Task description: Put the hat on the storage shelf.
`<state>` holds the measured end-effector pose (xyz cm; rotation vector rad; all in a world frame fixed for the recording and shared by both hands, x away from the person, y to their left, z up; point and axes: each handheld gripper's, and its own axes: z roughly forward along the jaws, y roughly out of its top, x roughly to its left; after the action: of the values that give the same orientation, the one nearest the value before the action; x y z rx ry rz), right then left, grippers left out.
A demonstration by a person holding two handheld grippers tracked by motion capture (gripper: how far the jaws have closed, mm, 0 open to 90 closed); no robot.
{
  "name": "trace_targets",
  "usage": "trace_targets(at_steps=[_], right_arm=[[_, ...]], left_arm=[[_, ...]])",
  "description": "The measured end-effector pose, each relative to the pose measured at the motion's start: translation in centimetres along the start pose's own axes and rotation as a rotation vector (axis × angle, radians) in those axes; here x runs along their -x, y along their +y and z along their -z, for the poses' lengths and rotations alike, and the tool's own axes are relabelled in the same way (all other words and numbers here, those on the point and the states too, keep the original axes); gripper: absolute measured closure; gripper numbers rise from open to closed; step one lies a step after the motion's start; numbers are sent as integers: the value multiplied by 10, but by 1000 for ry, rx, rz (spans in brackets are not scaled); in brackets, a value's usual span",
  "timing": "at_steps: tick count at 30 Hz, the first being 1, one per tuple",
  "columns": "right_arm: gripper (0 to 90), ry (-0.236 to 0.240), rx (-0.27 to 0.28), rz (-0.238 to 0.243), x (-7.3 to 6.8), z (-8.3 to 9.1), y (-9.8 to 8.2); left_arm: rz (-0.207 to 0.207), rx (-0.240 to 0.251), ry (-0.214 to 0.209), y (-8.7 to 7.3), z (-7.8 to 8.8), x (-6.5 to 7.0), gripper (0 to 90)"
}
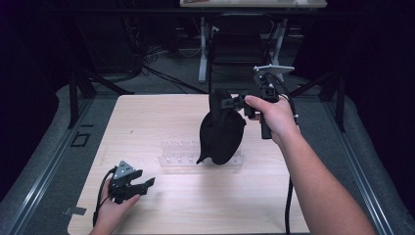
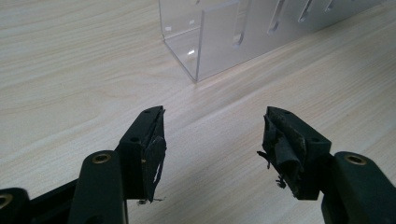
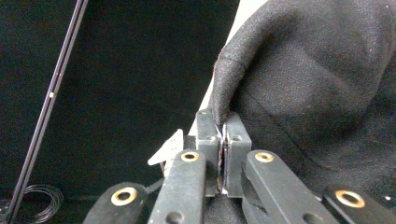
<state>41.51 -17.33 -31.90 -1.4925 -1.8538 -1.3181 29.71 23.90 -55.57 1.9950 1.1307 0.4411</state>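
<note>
Near left, the left gripper (image 1: 139, 185) rests low on the wooden surface (image 1: 161, 122), jaws apart and empty. Farther in stands a clear plastic rack (image 1: 178, 152). Far right, the right gripper (image 1: 234, 102) is clamped on a black cloth (image 1: 221, 132), which hangs above the rack's right end.

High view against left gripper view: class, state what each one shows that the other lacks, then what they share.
The high view alone shows the right hand-held gripper shut on a black cloth cap, lifted and hanging above the clear acrylic rack, plus both forearms and the dark floor beyond. The left gripper view alone shows the worn, frayed pads close up and the rack's slotted wall. Both share the wooden table, the rack, and the left hand-held gripper, open with nothing between its jaws.
</note>
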Motion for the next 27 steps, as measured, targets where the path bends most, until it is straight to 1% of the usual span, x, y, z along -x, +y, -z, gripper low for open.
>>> trace_targets(at_steps=[3, 8, 9, 10, 13, 14, 16, 17, 18, 19, 20, 21, 22, 23, 24, 25, 27], right_arm=[[880, 4, 1, -6, 1, -1, 0], [880, 17, 13, -21, 7, 1, -1], [880, 18, 13, -21, 8, 1, -1], [879, 21, 17, -23, 8, 1, -1], [879, 34, 17, -32, 11, 1, -2], [879, 36, 19, -31, 11, 1, -2], [878, 39, 19, -31, 11, 0, -2], [877, 40, 20, -32, 11, 0, -2], [876, 42, 25, -31, 10, -1, -3], [876, 42, 25, -31, 10, -1, -3], [875, 44, 22, -29, 9, -2, -3], [875, 44, 22, -29, 9, -2, -3], [875, 46, 21, -28, 8, -3, -4], [875, 46, 21, -28, 8, -3, -4], [874, 46, 25, -30, 8, -4, -4], [874, 46, 25, -30, 8, -4, -4], [874, 51, 29, -32, 7, -6, -3]], left_arm=[[1, 3, 2, 0, 0, 0, 398], [1, 7, -9, 2, 1, 2, 420], [-2, 10, -17, 3, 1, 3, 427], [-13, 14, -19, 4, 2, 5, 437], [-29, 22, -24, 7, 3, 8, 452], [-35, 25, -28, 10, 4, 12, 458], [-41, 27, -31, 12, 5, 14, 459], [-45, 32, -37, 14, 5, 16, 460], [-59, 32, -51, 18, 6, 21, 463], [-59, 32, -51, 18, 6, 21, 468], [-67, 36, -57, 23, 7, 26, 476], [-67, 36, -57, 23, 7, 26, 481], [-80, 47, -62, 28, 7, 30, 489], [-80, 47, -62, 28, 7, 30, 495], [-83, 56, -70, 34, 6, 33, 503], [-83, 56, -70, 34, 6, 33, 508], [-93, 61, -73, 41, 5, 36, 509]])
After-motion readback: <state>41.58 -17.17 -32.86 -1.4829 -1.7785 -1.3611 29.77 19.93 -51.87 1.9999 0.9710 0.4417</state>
